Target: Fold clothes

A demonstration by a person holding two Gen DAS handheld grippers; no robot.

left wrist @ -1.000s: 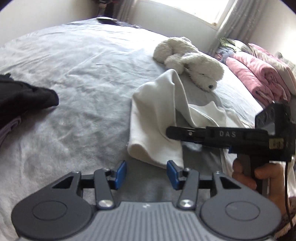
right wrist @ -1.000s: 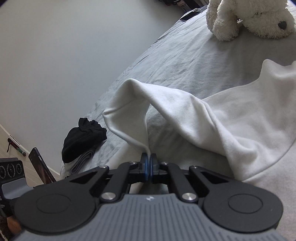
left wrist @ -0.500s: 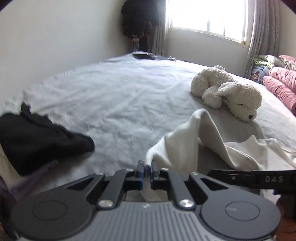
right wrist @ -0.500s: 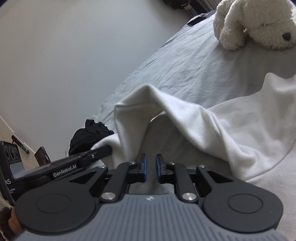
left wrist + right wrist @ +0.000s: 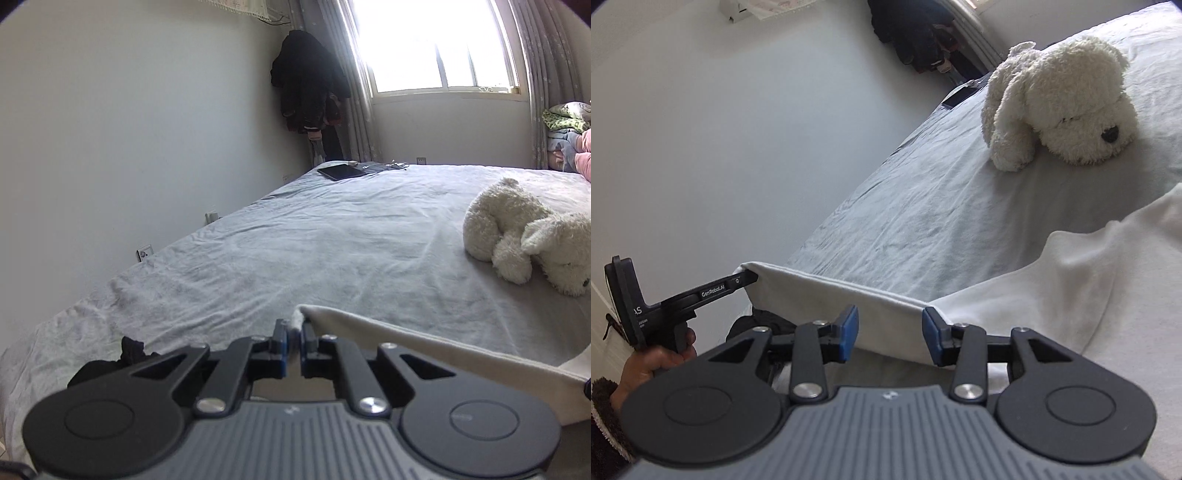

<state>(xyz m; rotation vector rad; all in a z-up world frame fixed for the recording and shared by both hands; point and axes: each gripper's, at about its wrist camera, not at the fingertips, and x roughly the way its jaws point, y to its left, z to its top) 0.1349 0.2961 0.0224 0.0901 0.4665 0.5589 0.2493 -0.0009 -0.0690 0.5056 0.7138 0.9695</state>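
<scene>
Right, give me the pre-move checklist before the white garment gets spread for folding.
1. Left gripper clamped on the white garment corner: ok.
2. Right gripper gripping the garment: not ok; jaws opening, pads clear of the hem between them.
3. Hem between the grippers stretched straight: ok.
4. Plush dog clear of the garment: ok.
5. Black clothing clear of the garment: cannot tell.

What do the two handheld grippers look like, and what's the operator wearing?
Both grippers, left and right, have black linkage fingers, blue pads, silver pivot screws and a ribbed grey body. White "GenRobot.AI" lettering runs along the left one's finger. The sleeve is dark with a fleecy cuff.
</scene>
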